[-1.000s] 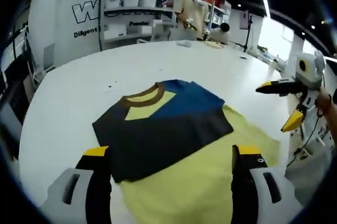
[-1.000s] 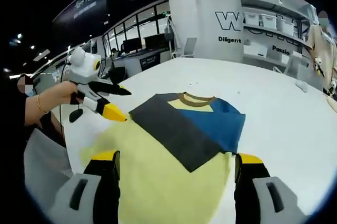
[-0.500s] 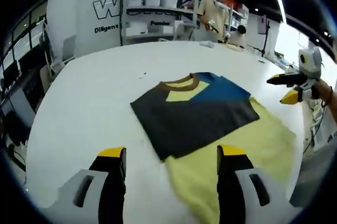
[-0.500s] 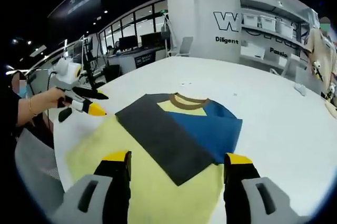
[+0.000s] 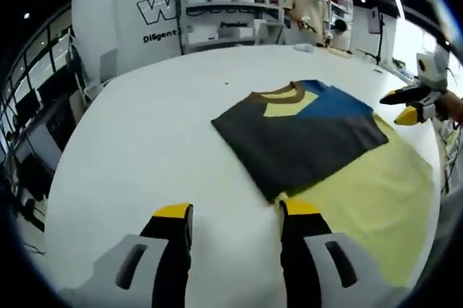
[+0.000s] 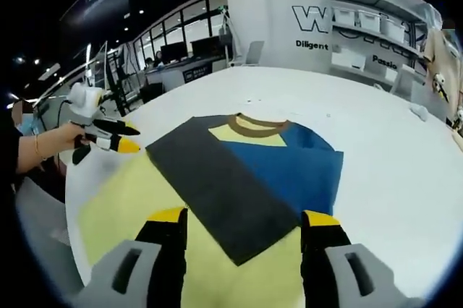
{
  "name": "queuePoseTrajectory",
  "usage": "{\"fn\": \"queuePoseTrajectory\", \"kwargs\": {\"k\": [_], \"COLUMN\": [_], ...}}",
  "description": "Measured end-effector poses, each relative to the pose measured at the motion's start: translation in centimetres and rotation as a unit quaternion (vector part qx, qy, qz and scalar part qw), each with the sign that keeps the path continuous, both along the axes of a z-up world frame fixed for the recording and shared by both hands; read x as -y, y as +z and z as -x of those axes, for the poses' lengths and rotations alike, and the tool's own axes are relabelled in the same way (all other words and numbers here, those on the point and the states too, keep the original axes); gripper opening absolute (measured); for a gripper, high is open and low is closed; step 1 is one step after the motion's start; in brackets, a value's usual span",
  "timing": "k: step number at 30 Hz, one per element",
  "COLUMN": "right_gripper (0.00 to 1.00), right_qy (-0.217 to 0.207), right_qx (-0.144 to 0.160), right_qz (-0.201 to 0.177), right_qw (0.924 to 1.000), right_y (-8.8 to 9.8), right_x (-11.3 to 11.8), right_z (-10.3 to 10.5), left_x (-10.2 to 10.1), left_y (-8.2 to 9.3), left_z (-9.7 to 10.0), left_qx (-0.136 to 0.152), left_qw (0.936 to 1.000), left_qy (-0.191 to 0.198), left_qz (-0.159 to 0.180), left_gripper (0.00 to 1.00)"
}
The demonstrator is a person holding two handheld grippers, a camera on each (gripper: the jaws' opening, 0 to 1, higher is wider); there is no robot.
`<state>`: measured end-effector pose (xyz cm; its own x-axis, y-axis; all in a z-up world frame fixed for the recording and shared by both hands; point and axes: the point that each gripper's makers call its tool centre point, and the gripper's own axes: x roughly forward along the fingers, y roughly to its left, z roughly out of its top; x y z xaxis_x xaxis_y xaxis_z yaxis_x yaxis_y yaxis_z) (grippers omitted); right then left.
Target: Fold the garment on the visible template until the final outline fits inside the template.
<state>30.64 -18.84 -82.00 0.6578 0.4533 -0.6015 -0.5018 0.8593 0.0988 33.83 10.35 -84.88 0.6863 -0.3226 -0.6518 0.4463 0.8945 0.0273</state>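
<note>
t-shirt (image 6: 246, 178), partly folded, lies on the yellow template (image 6: 123, 203) on the white table (image 5: 145, 149); left gripper (image 5: 235, 214) and right gripper (image 6: 242, 217) both parted, empty; best take the near hem evenly.

The counter (image 5: 145, 134) is viewed from opposite sides of the garment (image 5: 304, 134), each view tilted down over its own tongs toward the shelves (image 6: 376, 40). The garment, yellow template (image 6: 123, 199) and shelving are shared, seen from near
</note>
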Motion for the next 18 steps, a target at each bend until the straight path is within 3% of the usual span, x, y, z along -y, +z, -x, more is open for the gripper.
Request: {"fn": "queuePoseTrajectory", "kwargs": {"k": [7,11,15,18], "right_gripper": [0.56,0.52,0.49,0.46], "right_qy": [-0.013,-0.018,-0.028,-0.040], "right_qx": [-0.011,-0.017,-0.025,-0.031], "right_qz": [-0.003,-0.001,0.003,0.007], "right_qw": [0.9998,0.9997,0.9993,0.9987], "right_y": [-1.4,-1.8,-2.5,-3.0], "right_x": [0.4,0.7,1.0,1.3], "right_z": [-0.9,-1.3,-1.6,-1.8], "left_x": [1.2,2.1,2.5,3.1], "left_y": [-0.8,-1.1,-0.7,-0.6], "left_z": [-0.6,-0.8,-0.7,-0.3], "left_qx": [0.012,0.009,0.019,0.014], "left_qw": [0.9998,0.9998,0.9996,0.9996], "left_qy": [-0.014,-0.018,-0.020,-0.023], "left_qz": [-0.009,0.010,0.005,0.010], "left_gripper": [0.39,0.35,0.34,0.26]}}
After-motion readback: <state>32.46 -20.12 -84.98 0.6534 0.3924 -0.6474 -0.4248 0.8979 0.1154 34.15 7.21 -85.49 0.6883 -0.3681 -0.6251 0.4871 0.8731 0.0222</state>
